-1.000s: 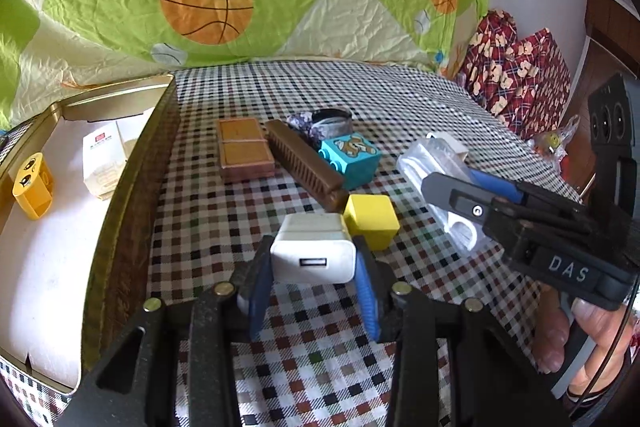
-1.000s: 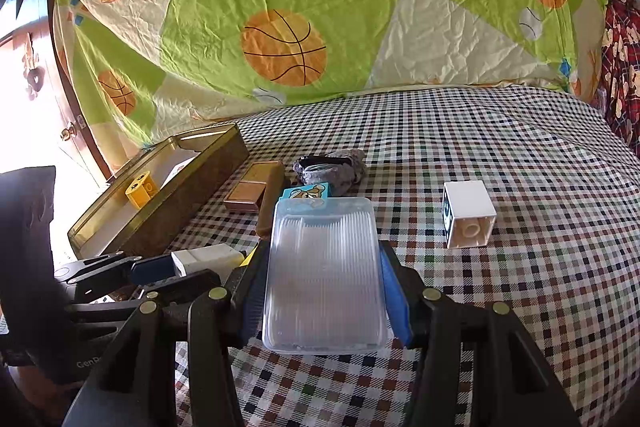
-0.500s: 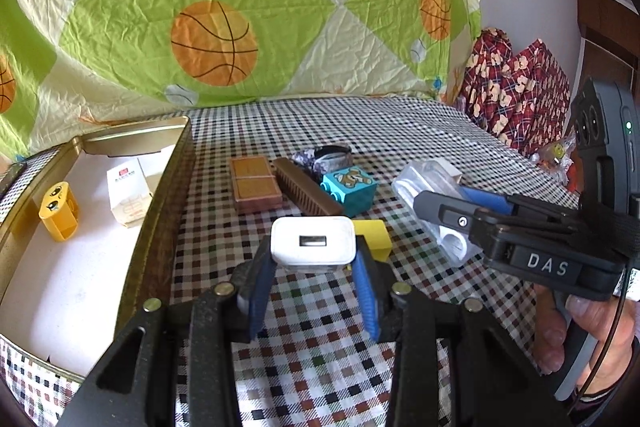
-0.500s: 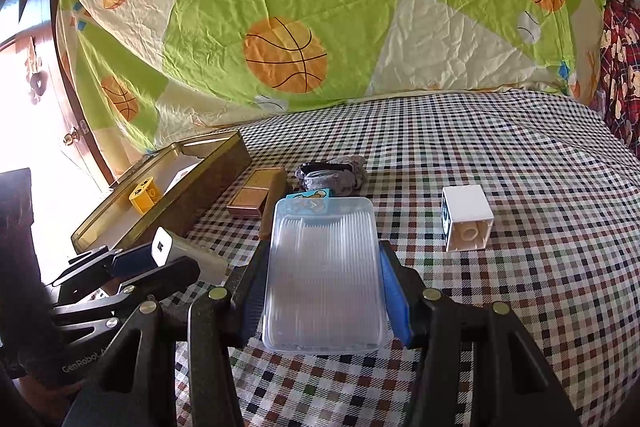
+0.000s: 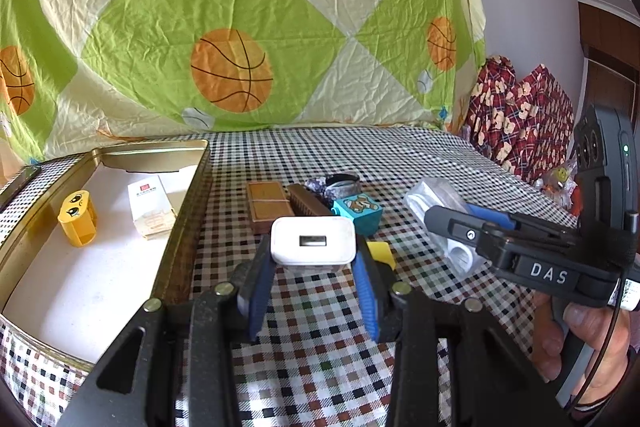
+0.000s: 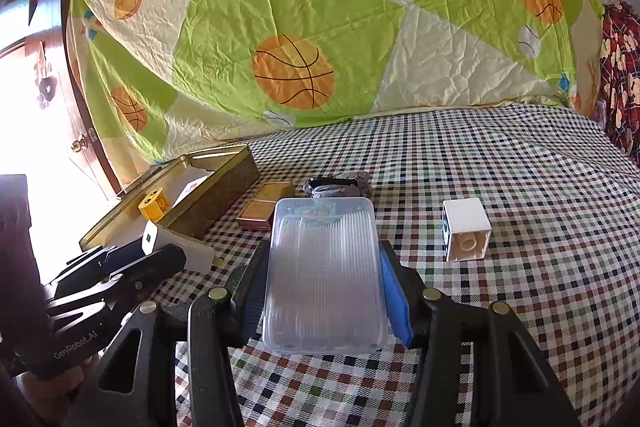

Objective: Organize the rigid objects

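White charger (image 5: 313, 241) sits pinched in the left gripper (image 5: 314, 283) right of the gold tin (image 5: 188, 203), while the right gripper (image 6: 325, 291) clamps a clear ribbed case (image 6: 325, 271).

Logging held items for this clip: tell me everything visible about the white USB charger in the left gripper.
The white USB charger is a small rounded block of glossy white plastic. One USB port sits in the middle of the face turned toward the left wrist camera. The left gripper is shut on it, its blue pads pressing both sides, holding it level above the checkered cloth, clear of other items. From the right wrist view it shows side-on beside the tin.
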`<action>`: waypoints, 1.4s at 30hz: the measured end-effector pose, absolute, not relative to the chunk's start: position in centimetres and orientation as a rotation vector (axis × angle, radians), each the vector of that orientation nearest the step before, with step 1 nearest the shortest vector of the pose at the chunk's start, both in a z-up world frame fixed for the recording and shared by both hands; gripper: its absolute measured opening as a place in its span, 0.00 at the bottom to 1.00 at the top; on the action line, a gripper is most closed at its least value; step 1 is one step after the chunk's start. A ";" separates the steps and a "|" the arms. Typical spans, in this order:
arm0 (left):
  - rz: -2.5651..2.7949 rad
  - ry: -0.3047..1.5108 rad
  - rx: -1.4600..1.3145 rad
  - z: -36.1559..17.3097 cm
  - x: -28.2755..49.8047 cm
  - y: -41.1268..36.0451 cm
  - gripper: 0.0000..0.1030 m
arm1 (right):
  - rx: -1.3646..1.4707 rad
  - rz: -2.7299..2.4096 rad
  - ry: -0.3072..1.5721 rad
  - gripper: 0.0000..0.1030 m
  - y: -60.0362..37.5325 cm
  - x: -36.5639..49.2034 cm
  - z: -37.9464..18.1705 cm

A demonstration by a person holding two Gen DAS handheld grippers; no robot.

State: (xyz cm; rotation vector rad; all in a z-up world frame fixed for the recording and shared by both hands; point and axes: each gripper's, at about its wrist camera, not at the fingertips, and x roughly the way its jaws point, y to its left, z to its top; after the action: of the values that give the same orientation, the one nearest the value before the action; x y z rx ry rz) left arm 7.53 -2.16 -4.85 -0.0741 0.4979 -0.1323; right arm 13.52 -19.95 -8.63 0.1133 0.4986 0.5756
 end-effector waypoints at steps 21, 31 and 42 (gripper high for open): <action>-0.100 0.370 -0.079 -4.0 5.4 -1.9 0.36 | 0.117 0.616 0.366 0.52 -20.4 11.4 -7.8; -0.086 0.318 -0.048 -3.7 4.5 -2.3 0.36 | 0.119 0.612 0.318 0.52 -20.7 10.6 -7.6; -0.082 0.287 -0.033 -3.5 3.9 -2.7 0.36 | 0.113 0.623 0.248 0.52 -20.8 9.3 -7.2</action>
State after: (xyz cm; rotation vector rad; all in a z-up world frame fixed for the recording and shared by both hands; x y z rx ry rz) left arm 3.94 -2.66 -3.53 -0.0334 0.2874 -0.0818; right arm 9.29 -20.84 -7.24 0.1133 0.2475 0.6231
